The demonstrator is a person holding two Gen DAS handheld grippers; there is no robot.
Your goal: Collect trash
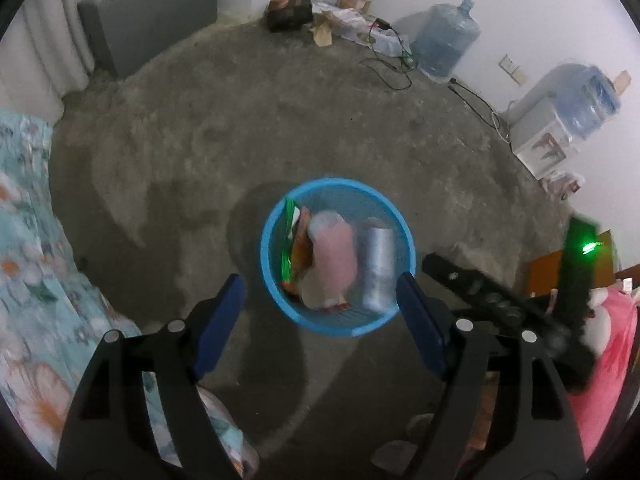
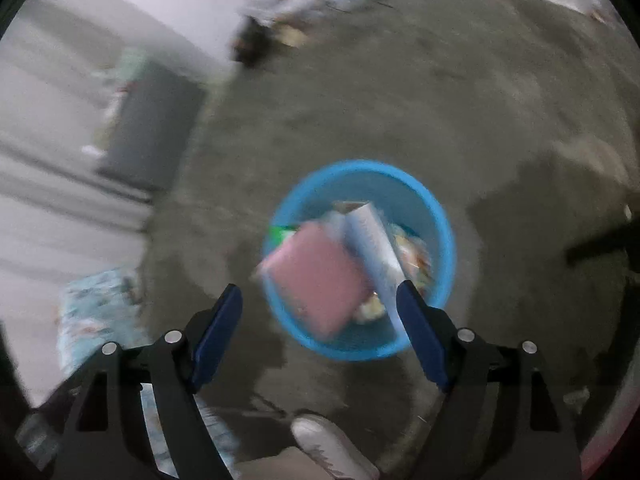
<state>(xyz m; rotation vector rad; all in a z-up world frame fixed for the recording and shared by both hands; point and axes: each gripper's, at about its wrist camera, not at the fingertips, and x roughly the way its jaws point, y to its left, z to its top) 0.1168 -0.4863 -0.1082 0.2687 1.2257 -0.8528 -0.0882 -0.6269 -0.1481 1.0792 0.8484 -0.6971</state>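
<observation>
Jaws on both grippers stood wide w/ nothing between them. Left gripper [image 1: 320, 312] hung above the blue bin [image 1: 276, 280], which sat on the concrete floor [image 1: 280, 120]. Inside the bin I saw a pink packet [image 1: 336, 256], a silver tube [image 1: 378, 268] just beside it, and a green-orange wrapper [image 1: 294, 248] against the left wall. Right gripper [image 2: 320, 312] was also over the bin [image 2: 440, 220]; that view was badly smeared, but I made out the packet [image 2: 320, 280] tilted across the near rim and the tube [image 2: 376, 248] leaning next to it, both partly in the bin. Whether the packet touched the rim I couldn't tell. Floral bedding [image 1: 28, 240] lay at far left, two water jugs [image 1: 444, 36] near the wall, a cable [image 1: 392, 68] trailing on the floor between them.
</observation>
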